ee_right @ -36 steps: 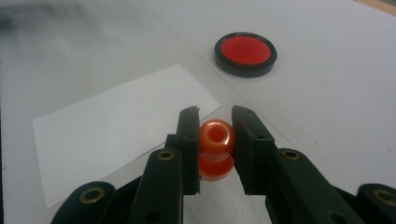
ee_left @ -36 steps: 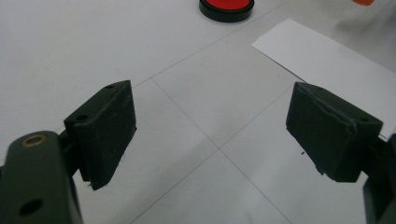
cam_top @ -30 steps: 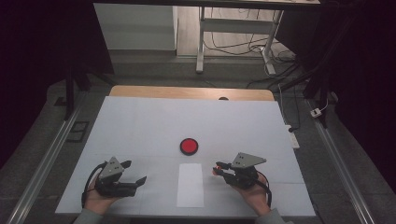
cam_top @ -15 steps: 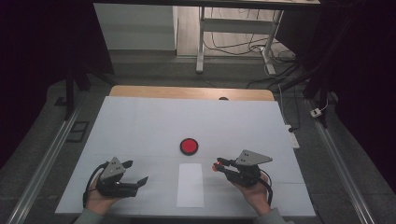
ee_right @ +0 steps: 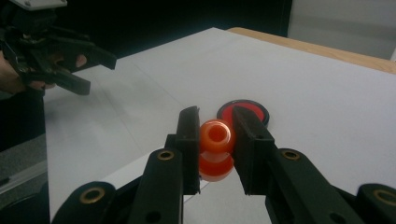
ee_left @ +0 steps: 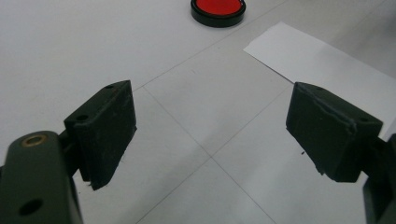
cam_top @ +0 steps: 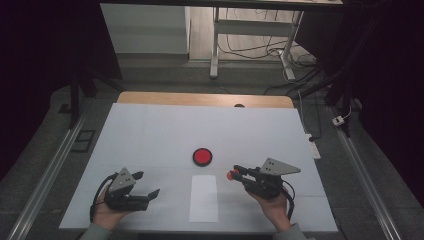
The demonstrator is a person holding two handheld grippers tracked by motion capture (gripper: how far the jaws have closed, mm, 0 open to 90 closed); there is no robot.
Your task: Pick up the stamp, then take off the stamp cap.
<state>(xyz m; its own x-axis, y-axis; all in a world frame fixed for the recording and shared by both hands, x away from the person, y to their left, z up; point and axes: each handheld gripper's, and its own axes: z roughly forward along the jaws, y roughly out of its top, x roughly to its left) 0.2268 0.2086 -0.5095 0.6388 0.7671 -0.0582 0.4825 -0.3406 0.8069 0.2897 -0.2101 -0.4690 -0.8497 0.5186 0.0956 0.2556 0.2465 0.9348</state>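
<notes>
You're pinching the orange spool (ee_right: 215, 148) in your right gripper (ee_right: 215, 140) at lower centre, lining it up toward the red disc (ee_right: 243, 112), while your left gripper (ee_left: 210, 135) is idling spread over the bench (cam_top: 150, 135).

Dim, dark surroundings; evenly lit white tabletop (cam_top: 150, 135); soft, slightly blurry.

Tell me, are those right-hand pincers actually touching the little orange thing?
Touching. In the right gripper view, the right gripper has both black jaws pressed against the orange piece.
</notes>
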